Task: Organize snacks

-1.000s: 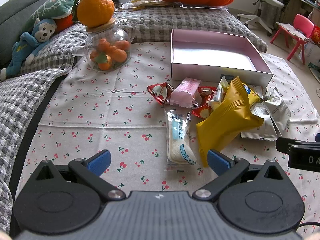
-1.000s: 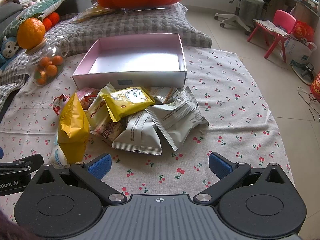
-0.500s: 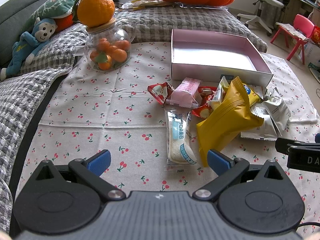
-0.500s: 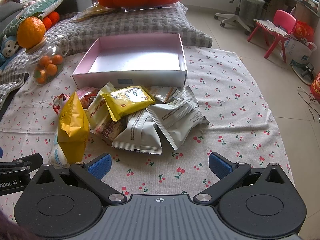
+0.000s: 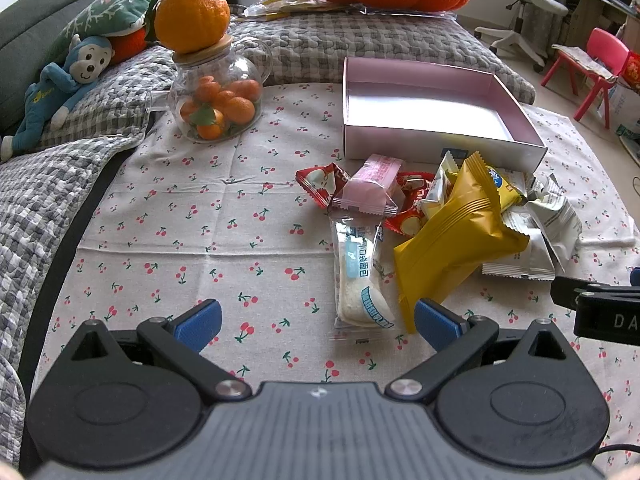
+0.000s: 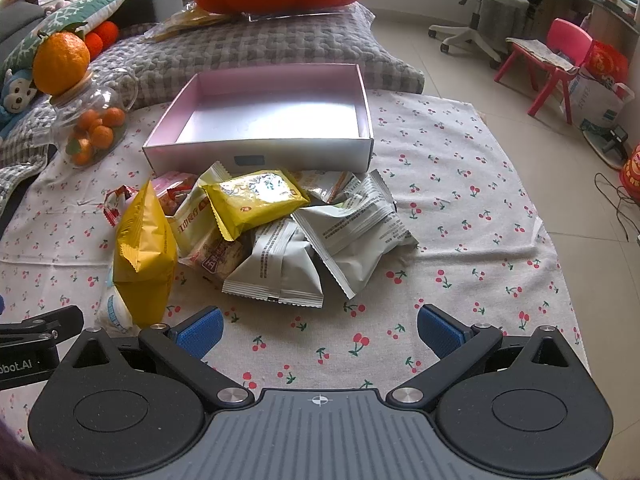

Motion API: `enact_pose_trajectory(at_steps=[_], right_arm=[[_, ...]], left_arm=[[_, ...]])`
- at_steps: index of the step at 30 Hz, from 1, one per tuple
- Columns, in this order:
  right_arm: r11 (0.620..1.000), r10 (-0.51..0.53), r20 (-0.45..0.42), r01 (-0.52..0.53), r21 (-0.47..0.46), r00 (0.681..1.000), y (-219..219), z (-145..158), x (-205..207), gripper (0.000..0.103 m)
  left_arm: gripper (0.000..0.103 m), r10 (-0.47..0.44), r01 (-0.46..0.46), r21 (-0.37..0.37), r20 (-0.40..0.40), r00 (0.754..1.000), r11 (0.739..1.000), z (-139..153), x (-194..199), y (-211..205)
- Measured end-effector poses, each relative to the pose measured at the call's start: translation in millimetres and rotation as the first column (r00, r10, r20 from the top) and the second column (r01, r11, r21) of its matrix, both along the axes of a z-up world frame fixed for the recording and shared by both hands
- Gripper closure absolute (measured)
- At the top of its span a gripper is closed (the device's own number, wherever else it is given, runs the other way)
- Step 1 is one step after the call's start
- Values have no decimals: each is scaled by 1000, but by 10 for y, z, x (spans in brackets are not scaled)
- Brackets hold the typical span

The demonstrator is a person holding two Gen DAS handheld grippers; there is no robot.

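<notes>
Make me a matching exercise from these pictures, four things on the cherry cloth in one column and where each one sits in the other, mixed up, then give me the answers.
Things
1. big orange
2. pink box
3. clear-wrapped white bar
4. pink packet

Places
A. flat on the cloth, just left of the tall yellow bag
B. behind the snack pile, nothing in it
C. on the lid of the glass jar
D. lying across the red wrappers, in front of the box

Pairs: 1-C, 2-B, 3-A, 4-D
</notes>
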State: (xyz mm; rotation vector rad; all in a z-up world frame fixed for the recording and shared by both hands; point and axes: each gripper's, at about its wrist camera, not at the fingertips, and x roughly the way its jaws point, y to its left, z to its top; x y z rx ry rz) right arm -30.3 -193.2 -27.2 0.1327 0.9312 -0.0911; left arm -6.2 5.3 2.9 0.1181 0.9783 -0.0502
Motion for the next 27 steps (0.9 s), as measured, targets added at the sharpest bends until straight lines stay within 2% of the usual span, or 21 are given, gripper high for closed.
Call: enact_pose_trajectory(at_steps=[6, 11, 15, 19, 22, 25, 27], right_arm=[[1000, 0, 1, 0, -1, 1000, -6, 7, 4, 0], [1000, -18, 17, 18, 9, 1000, -67, 64, 25, 0], [998, -44, 33, 42, 43, 999, -197, 135, 69, 0], [993, -59, 38, 54, 106, 998, -383, 218, 161, 0], [988, -86, 29, 82, 129, 996, -522, 246, 267, 0], [985, -118, 12, 115, 132, 993, -648, 226, 397, 0], [975, -128, -16, 128, 179, 992, -743, 166, 494, 0]], left_arm=[[0, 0, 0, -1, -4, 1000, 1000, -16, -6, 15], [0, -14, 14, -30, 2, 1000, 999, 25, 9, 51], [0, -71, 71, -25, 31, 997, 997, 53, 18, 53], [0, -133, 135, -65, 38, 990, 989, 89, 75, 80], [2, -187, 191, -126, 40, 981, 973, 110, 142, 72], [4, -295, 299, -171, 44, 954, 939, 102, 184, -7], [10, -351, 353, -192, 45, 935, 916, 59, 209, -70]])
